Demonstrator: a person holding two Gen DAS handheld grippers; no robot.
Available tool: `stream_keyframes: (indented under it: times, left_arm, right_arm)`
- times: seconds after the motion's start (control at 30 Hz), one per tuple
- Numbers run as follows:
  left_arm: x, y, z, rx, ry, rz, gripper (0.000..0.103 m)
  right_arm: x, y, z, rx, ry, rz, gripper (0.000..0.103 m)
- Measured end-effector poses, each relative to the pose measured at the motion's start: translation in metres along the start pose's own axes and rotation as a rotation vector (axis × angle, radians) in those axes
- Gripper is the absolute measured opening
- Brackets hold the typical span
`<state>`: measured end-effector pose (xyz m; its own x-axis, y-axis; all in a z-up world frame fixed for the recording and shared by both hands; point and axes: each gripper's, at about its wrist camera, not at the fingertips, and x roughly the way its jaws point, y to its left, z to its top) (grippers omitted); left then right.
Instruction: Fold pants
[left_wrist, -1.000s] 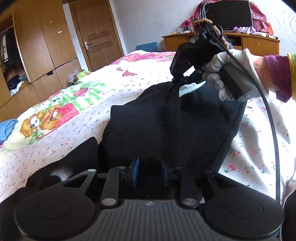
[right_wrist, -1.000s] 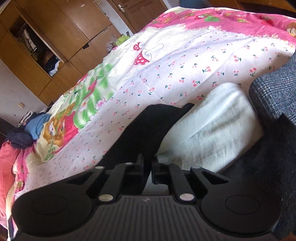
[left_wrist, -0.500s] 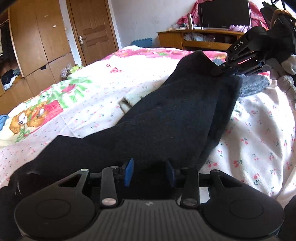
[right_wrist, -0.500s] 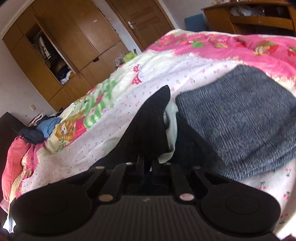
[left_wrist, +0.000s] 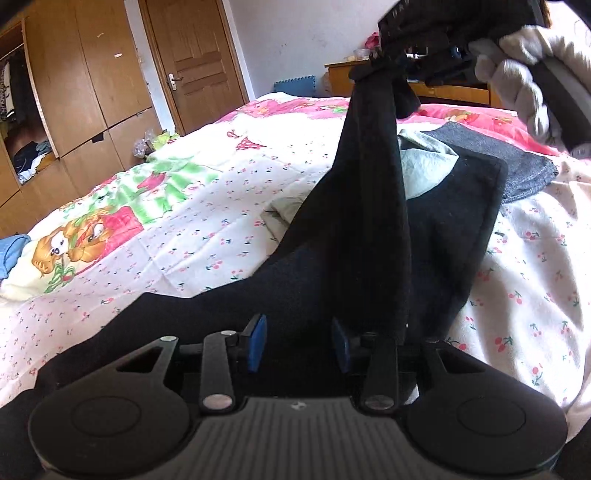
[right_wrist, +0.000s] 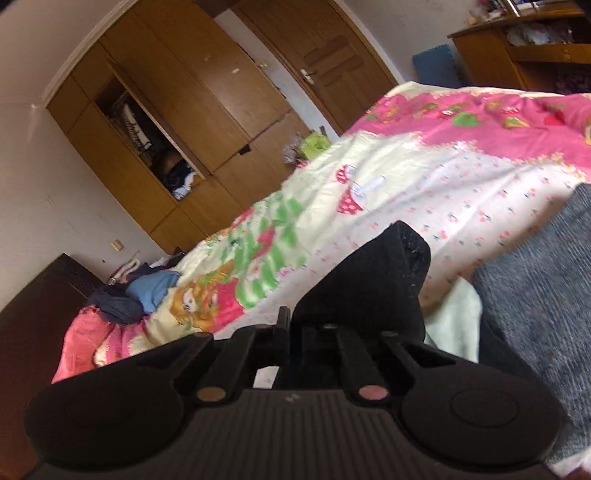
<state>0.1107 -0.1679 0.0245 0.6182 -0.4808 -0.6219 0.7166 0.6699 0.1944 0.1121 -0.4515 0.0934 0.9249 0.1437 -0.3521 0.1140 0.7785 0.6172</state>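
1. So, we have the black pants (left_wrist: 436, 236) lying on the cartoon-print bedsheet (left_wrist: 207, 221), running from just under our left gripper (left_wrist: 298, 341) away toward the far end of the bed, so the long axis goes away from us up the left wrist view.
2. Our right gripper (right_wrist: 295, 325) is closed on a corner of the black cloth; in the left wrist view that corner hangs high above the bed, and a narrow strip of fabric drops from it to the rest of the garment.
3. Our left gripper stands part open, its blue pads (left_wrist: 256, 343) apart with dark cloth lying between them; we cannot tell whether the pads press on it, and it looks more like resting than gripping.
4. We judge the fold as under way but not finished: one end is raised, nothing is yet laid over, and pale pocket lining (left_wrist: 424, 166) shows near the far end of the pants.
5. What is left, as we read it, is to carry the lifted end over the flat part, set it down edge on edge, and smooth it.
6. Beside the pants, on the right, lies a folded grey garment (left_wrist: 517, 166), touching their far edge.
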Motion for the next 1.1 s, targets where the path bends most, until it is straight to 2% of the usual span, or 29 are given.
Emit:
stream_keyframes:
  times: [0.07,0.13,0.17,0.27,0.37,0.43,0.5,0.53,0.6,0.67,0.77,0.83,0.93,0.97,1.03,1.1]
  left_arm:
    - [-0.006,0.008,0.000,-0.026,-0.019,0.007,0.053]
    - [-0.008,0.012,-0.003,-0.050,-0.029,0.005,0.053]
    - [-0.008,0.012,-0.006,-0.055,-0.026,0.002,0.053]
    - [-0.005,0.008,-0.021,-0.050,-0.006,-0.013,0.053]
    - [-0.002,-0.002,-0.036,-0.020,0.023,-0.038,0.053]
    - [-0.002,-0.007,-0.041,0.001,0.020,-0.032,0.053]
    - [0.000,-0.008,-0.039,0.007,0.024,-0.030,0.053]
    - [0.001,-0.007,-0.037,0.005,0.027,-0.029,0.054]
    - [0.000,-0.005,-0.035,0.010,0.030,-0.023,0.054]
    - [0.001,-0.003,-0.035,0.016,0.032,-0.019,0.054]
    - [0.003,-0.003,-0.037,0.014,0.030,-0.020,0.055]
    - [0.004,-0.006,-0.036,0.022,0.024,-0.016,0.055]
    - [0.004,-0.008,-0.033,0.040,0.018,-0.010,0.055]
    - [0.003,-0.009,-0.033,0.050,0.012,-0.008,0.055]
    - [0.001,-0.011,-0.034,0.071,0.004,-0.004,0.055]
    - [0.002,-0.011,-0.035,0.084,-0.004,-0.010,0.055]
  right_arm:
    - [-0.007,0.017,0.008,-0.065,-0.043,0.046,0.006]
    - [-0.019,0.029,0.002,-0.162,-0.076,-0.007,0.006]
    - [-0.026,0.029,-0.004,-0.174,-0.076,-0.006,0.006]
    - [-0.066,0.020,-0.037,-0.147,-0.109,-0.017,0.006]
    - [-0.104,0.001,-0.077,-0.117,-0.134,-0.073,0.006]
    - [-0.105,-0.028,-0.100,-0.058,-0.039,-0.156,0.006]
    - [-0.093,-0.056,-0.115,-0.021,0.066,-0.285,0.008]
    - [-0.089,-0.064,-0.117,-0.010,0.098,-0.312,0.008]
    - [-0.093,-0.062,-0.111,-0.041,0.082,-0.353,0.012]
    - [-0.101,-0.048,-0.100,-0.126,0.024,-0.394,0.012]
    - [-0.108,-0.024,-0.077,-0.260,-0.079,-0.394,0.012]
    - [-0.093,-0.016,-0.060,-0.320,-0.081,-0.400,0.012]
    - [-0.062,-0.013,-0.037,-0.346,-0.053,-0.445,0.018]
    - [-0.062,-0.010,-0.031,-0.338,-0.076,-0.427,0.016]
    - [-0.080,-0.003,-0.025,-0.345,-0.181,-0.407,0.015]
    - [-0.098,0.000,-0.029,-0.338,-0.210,-0.425,0.018]
